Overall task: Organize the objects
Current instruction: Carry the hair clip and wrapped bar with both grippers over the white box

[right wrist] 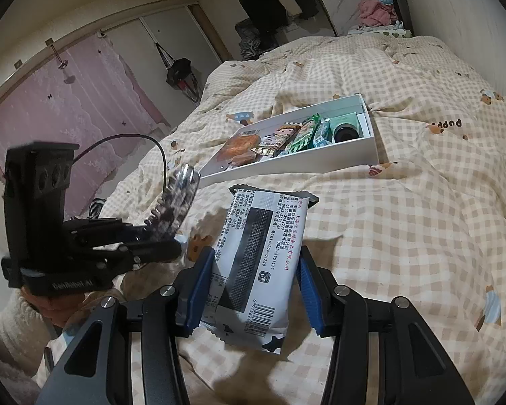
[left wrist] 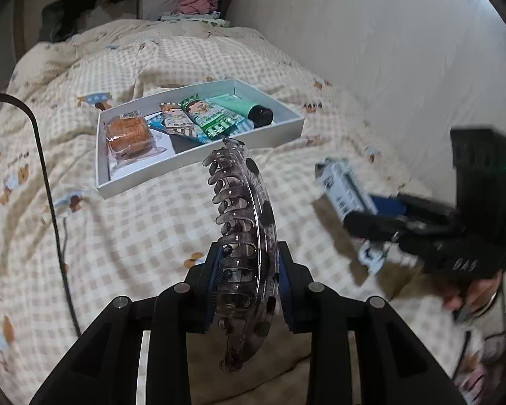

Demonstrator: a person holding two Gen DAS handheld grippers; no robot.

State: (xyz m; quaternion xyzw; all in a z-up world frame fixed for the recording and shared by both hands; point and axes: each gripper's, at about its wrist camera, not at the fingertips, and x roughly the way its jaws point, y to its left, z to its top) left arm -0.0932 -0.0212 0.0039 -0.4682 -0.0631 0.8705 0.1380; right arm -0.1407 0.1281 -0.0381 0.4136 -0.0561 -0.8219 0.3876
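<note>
left claw (left wrist: 246,290) – clenched on hair clip (left wrist: 244,222) | right claw (right wrist: 253,287) – clenched on snack packet (right wrist: 256,263)

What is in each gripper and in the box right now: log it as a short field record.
surface: checked bedcover
left gripper: shut on hair claw clip, held upright
right gripper: shut on white snack packet, barcode side up
white box: open, on the bedcover ahead of both grippers
box contents: wrapped orange pastry, two cartoon snack packs, green tube with black cap
status: clip and packet not yet in the box
</note>
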